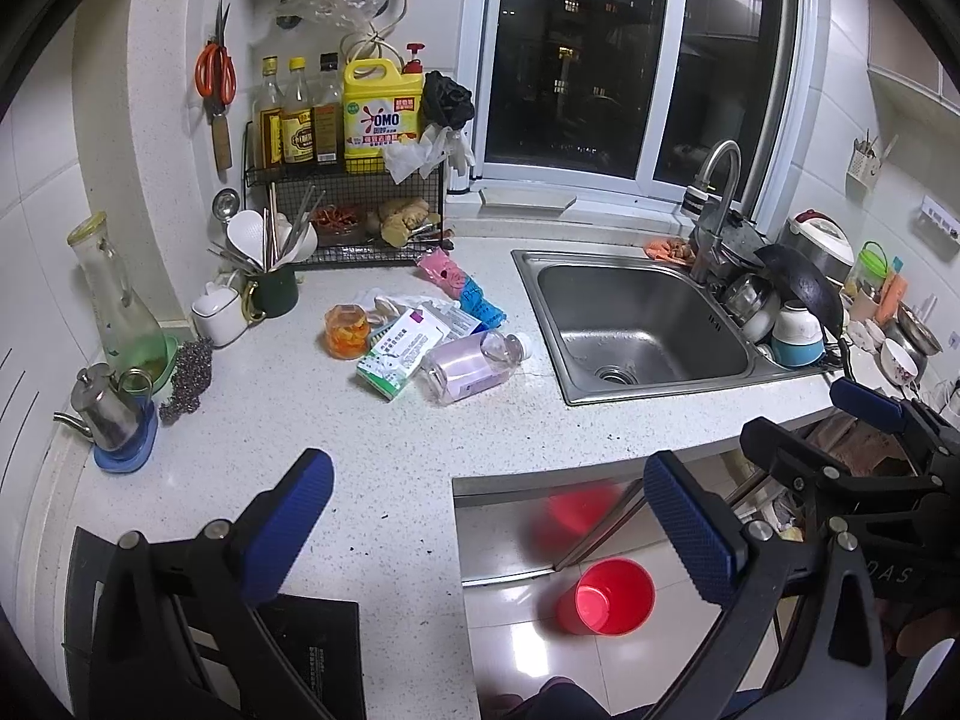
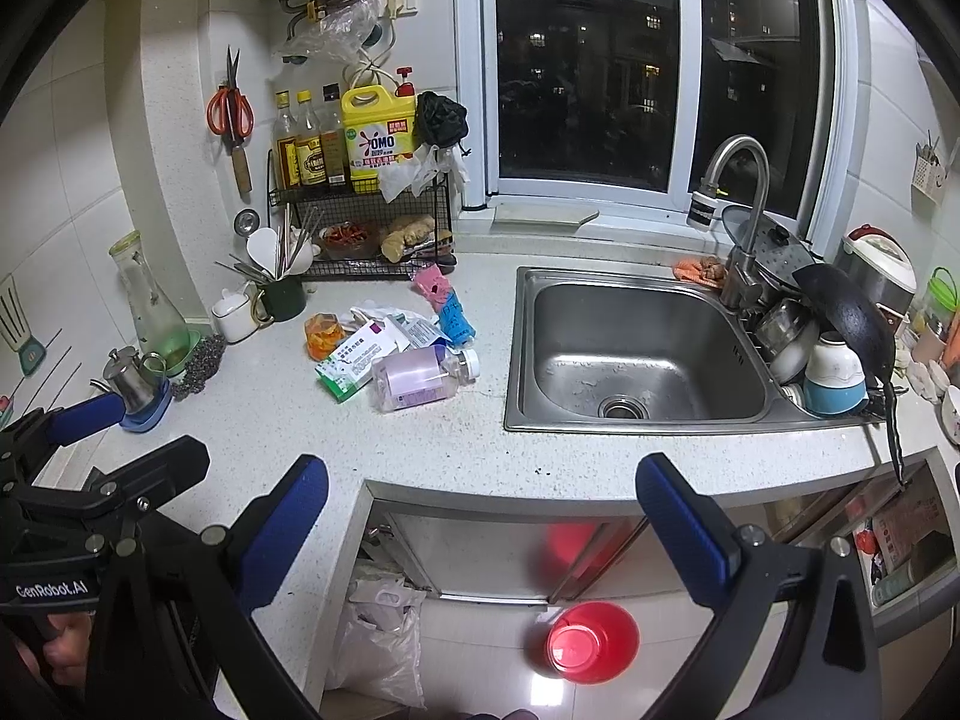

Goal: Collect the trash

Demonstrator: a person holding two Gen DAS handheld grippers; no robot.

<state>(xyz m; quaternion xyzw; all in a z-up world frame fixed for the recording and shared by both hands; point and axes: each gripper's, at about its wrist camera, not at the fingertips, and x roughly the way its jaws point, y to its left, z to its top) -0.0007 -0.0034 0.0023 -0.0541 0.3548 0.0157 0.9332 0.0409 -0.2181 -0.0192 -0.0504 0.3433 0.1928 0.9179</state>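
Note:
A pile of trash lies on the white counter left of the sink: a clear plastic bottle with a pink label (image 1: 471,363) (image 2: 420,381), a green and white box (image 1: 399,351) (image 2: 354,363), a blue wrapper (image 1: 483,306) (image 2: 456,318), a pink wrapper (image 1: 441,270) (image 2: 431,283) and an orange jar (image 1: 347,330) (image 2: 324,335). A red bin (image 1: 606,597) (image 2: 591,642) stands on the floor below the counter edge. My left gripper (image 1: 489,519) is open and empty above the counter's front edge. My right gripper (image 2: 483,516) is open and empty, also at the front edge.
A steel sink (image 1: 636,330) (image 2: 630,348) sits right of the trash, with stacked dishes (image 2: 834,354) beside it. A wire rack with bottles (image 1: 342,180) stands at the back. A glass carafe (image 1: 120,300) and small kettle (image 1: 105,405) stand at the left. A white plastic bag (image 2: 378,642) lies on the floor.

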